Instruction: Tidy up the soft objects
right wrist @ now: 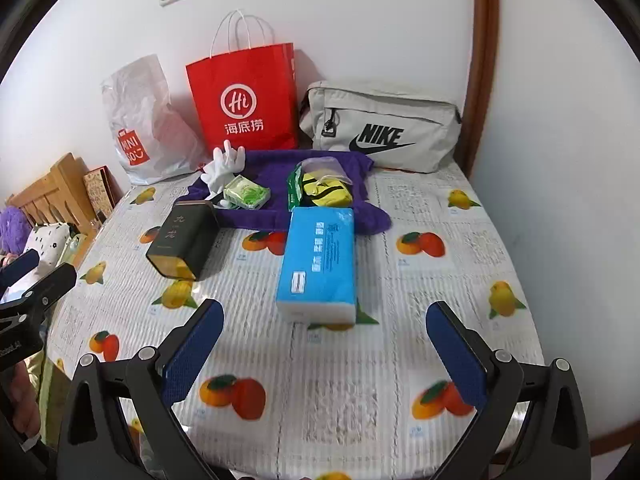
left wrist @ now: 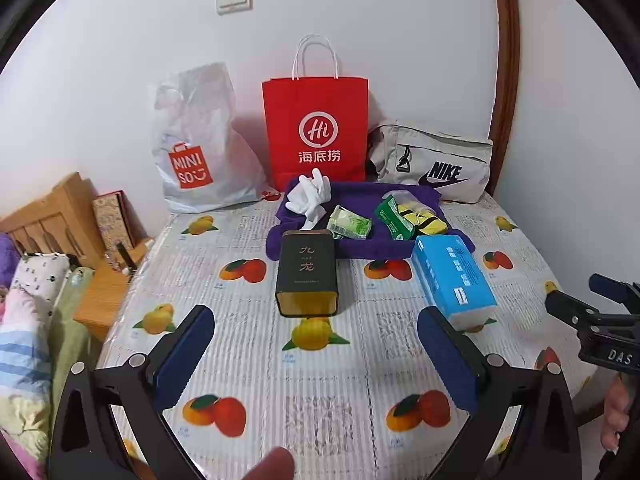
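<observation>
The left gripper hovers low over the desk with its blue-padded fingers spread wide and nothing between them. The right gripper hangs the same way, its fingers wide apart and holding nothing.

Just ahead of the left gripper a dark tea tin lies on its side on the fruit-print cloth. Ahead of the right gripper lies a blue tissue pack, its far end touching a purple towel spread at the back of the desk. On the towel rest white gloves, a small green tissue packet, a green pouch and a yellow item in a clear bag.

Behind the towel, against the wall, stand a white Miniso plastic bag, a red paper bag and a grey Nike bag side by side.
</observation>
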A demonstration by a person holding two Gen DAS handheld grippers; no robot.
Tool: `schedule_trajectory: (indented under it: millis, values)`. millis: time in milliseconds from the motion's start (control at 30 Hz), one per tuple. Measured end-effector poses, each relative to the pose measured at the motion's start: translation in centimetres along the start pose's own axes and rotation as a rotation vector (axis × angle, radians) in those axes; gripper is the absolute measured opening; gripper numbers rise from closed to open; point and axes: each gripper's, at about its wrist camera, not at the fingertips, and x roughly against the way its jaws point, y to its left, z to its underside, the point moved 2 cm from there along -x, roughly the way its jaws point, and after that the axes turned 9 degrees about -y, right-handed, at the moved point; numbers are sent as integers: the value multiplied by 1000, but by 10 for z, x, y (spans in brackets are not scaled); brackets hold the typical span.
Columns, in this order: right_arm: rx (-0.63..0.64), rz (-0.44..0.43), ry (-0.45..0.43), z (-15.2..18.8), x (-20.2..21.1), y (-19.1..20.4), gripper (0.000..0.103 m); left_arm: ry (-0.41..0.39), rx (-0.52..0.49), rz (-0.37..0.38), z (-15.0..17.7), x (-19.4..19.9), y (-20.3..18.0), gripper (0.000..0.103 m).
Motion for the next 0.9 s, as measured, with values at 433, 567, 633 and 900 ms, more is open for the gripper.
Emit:
schedule_trajectory:
  millis: [433, 567, 633, 900]
  values:
    - [18, 37, -53, 29, 60, -4, 100, -32, 4, 17, 22, 55, -14, 102]
    - [-2, 41, -64, 31, 67, -9, 100, -45, 8, 4, 23, 64, -10, 102]
    - [10, 42, -64, 32, 68, -8, 100, -47, 14, 3, 23, 66, -8, 103]
    - [29, 20, -60, 34, 67, -1, 100, -43, 25, 2, 25, 69, -5, 102]
